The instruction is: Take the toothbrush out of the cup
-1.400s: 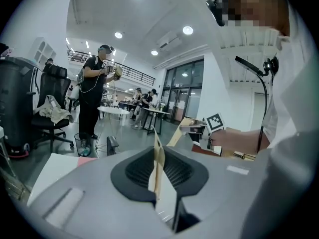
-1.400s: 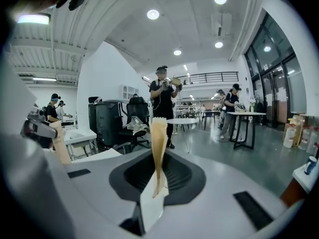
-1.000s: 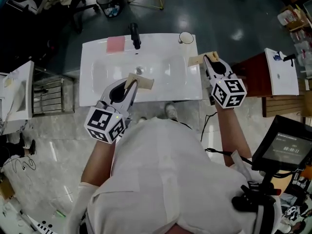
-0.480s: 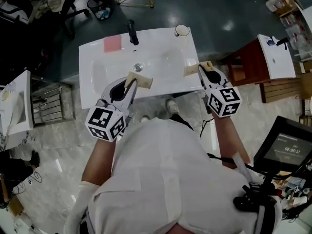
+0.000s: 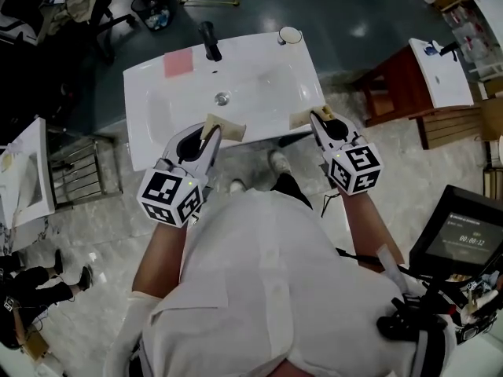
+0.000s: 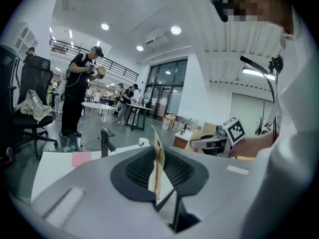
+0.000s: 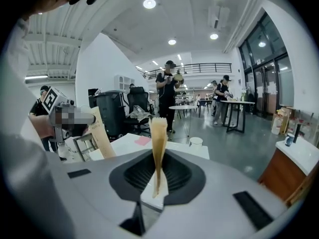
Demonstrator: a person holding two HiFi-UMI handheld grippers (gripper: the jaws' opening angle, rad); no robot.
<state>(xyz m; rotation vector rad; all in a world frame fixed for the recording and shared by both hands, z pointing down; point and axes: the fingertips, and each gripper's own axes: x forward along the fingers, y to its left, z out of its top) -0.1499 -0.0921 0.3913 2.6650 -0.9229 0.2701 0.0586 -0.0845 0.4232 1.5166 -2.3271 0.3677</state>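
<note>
My left claw point(image 5: 209, 131) grips a tan card point(image 6: 158, 156) at the rim of the sink point(image 5: 149, 93); right claw point(image 5: 314, 117) pinches a tan strip point(image 7: 159, 138) there.

R gripper point(image 5: 313, 118), grey w/ marker cube, pulled back from the white rectangular sink's point(image 5: 149, 108) right edge to its front-right corner, farther from the small white cup point(image 5: 290, 35). L gripper point(image 5: 210, 131) eased back slightly too.

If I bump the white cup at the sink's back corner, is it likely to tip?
Probably light: the cup looks small and nothing shows inside. It stands close to the sink corner's edge, so a push could slide it off. Squat shape: sliding seems likelier than tipping.
</note>
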